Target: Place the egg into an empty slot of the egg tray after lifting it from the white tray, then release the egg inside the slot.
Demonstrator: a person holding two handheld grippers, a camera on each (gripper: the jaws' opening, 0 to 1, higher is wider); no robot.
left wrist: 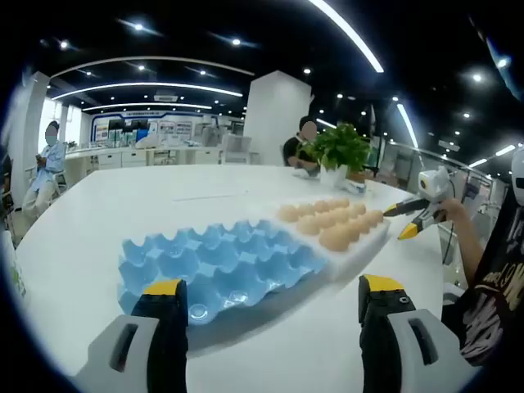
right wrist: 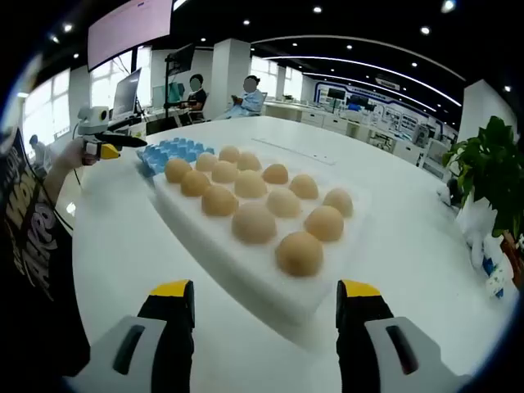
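A blue egg tray [left wrist: 217, 266] with bare slots lies on the white table, just ahead of my left gripper [left wrist: 274, 301], which is open and holds nothing. Behind it sits the white tray [left wrist: 360, 246] carrying several tan eggs [left wrist: 334, 237]. In the right gripper view the white tray [right wrist: 196, 225] lies directly ahead with several eggs [right wrist: 299, 253] on it, and the blue egg tray [right wrist: 168, 150] shows beyond its far left end. My right gripper [right wrist: 266, 299] is open, a short way before the white tray's near edge. The right gripper [left wrist: 417, 214] also appears at the right of the left gripper view.
A potted green plant [left wrist: 340, 151] stands at the table's far side, also seen as a plant [right wrist: 491, 176] at the right. The left gripper [right wrist: 106, 147] enters from the left. Seated people sit in the background. The table edge [right wrist: 82, 270] runs near the person's sleeve.
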